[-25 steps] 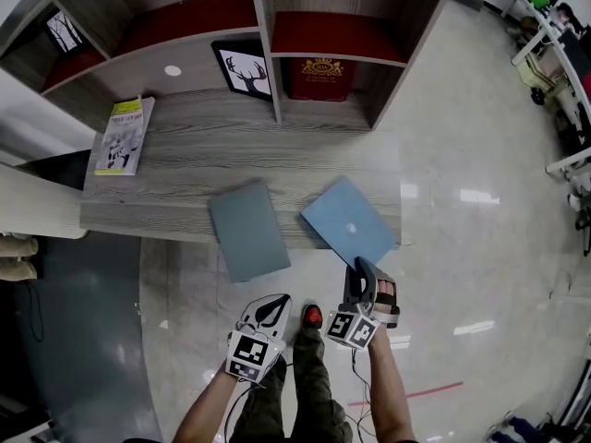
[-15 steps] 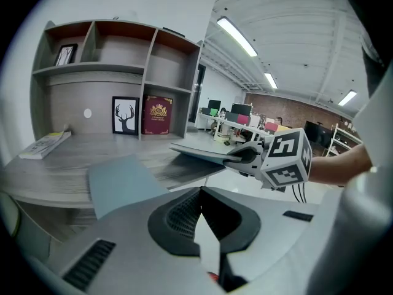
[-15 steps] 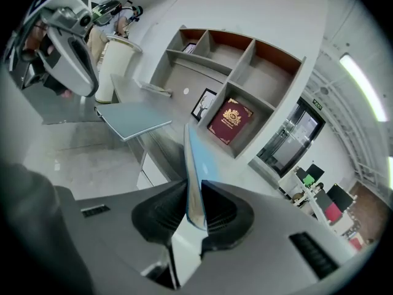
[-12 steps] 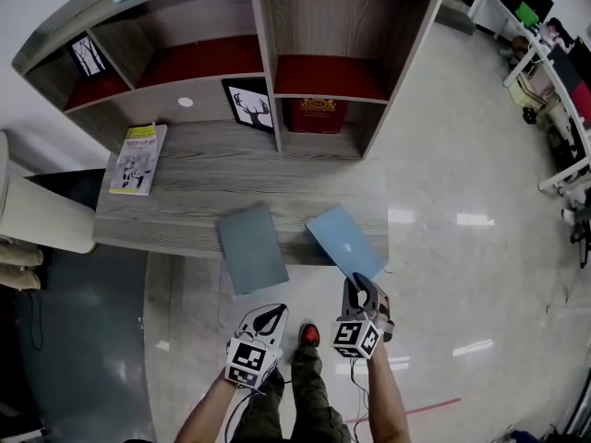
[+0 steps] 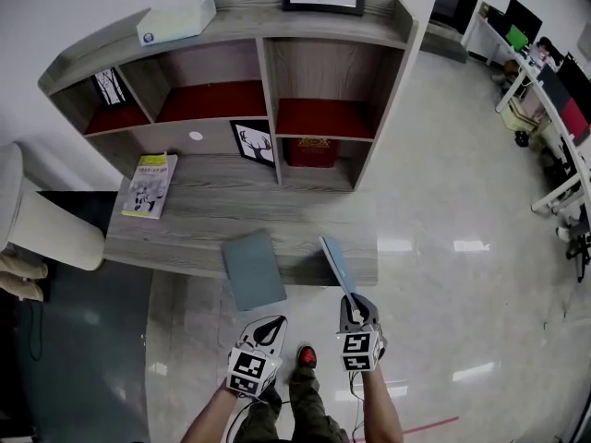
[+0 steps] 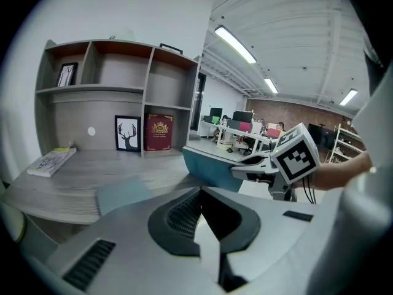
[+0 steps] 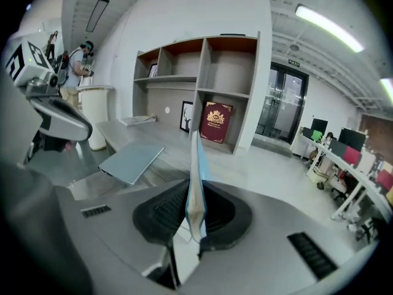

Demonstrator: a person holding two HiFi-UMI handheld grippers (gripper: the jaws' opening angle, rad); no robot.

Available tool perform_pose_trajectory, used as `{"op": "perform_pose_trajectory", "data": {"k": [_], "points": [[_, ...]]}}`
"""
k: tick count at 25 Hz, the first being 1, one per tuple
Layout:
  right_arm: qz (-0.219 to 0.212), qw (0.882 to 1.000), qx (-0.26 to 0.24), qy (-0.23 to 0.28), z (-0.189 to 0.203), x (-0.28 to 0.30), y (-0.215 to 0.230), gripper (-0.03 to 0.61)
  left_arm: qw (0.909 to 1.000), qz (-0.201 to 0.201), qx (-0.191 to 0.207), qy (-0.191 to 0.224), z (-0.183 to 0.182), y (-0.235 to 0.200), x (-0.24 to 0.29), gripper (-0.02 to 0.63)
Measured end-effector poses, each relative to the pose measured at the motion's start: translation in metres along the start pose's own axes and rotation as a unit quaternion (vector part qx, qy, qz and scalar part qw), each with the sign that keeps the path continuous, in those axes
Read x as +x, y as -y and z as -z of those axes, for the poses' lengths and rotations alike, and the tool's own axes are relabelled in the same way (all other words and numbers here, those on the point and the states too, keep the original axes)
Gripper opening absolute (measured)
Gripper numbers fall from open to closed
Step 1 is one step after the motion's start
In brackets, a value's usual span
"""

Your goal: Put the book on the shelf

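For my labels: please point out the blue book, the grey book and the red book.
blue book (image 5: 334,264), head view, its cover.
grey book (image 5: 254,269), head view, cover middle.
red book (image 5: 314,152), head view, front cover.

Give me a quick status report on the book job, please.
Right gripper jaws just closing, clamped on blue book, held on edge. Left gripper shut, empty. Grey book flat on table; path to shelf looks clear.

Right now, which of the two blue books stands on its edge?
The right blue book, clamped in the right hand-held gripper, whose jaws have just been closing on it. The left blue book lies flat on the desk.
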State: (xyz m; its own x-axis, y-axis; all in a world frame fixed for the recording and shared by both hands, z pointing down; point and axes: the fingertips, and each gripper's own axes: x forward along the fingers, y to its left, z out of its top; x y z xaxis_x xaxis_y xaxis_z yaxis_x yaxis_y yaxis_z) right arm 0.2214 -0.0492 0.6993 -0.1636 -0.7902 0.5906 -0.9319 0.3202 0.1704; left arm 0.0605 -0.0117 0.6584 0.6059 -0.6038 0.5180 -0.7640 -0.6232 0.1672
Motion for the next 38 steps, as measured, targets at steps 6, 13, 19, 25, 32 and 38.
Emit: {"op": "perform_pose_trajectory", "data": {"k": [6,13,19,25,32,38], "points": [[-0.036,0.992,0.117,0.024,-0.010,-0.014,0.004,0.064,0.9999,-0.004,-0.003,0.010,-0.027,0.005,-0.008,0.006],[-0.067,0.976,0.201,0.053,-0.031,-0.040,0.006,0.064,0.9993,-0.018,0.006,0.033,-0.059,0.007,-0.019,0.006],[-0.072,0.967,0.215,0.118,-0.081,-0.077,0.012,0.063,0.9979,-0.028,0.016,0.057,-0.086,0.010,-0.035,0.006],[-0.080,0.961,0.193,0.180,-0.125,-0.122,0.010,0.064,0.9948,-0.050,0.018,0.087,-0.112,0.009,-0.061,0.006],[-0.093,0.954,0.173,0.226,-0.156,-0.154,0.003,0.064,0.9872,-0.081,0.024,0.135,-0.142,0.004,-0.089,0.006],[-0.111,0.950,0.151,0.249,-0.177,-0.164,0.000,0.063,0.9817,-0.110,0.016,0.154,-0.155,-0.004,-0.107,0.006]]}}
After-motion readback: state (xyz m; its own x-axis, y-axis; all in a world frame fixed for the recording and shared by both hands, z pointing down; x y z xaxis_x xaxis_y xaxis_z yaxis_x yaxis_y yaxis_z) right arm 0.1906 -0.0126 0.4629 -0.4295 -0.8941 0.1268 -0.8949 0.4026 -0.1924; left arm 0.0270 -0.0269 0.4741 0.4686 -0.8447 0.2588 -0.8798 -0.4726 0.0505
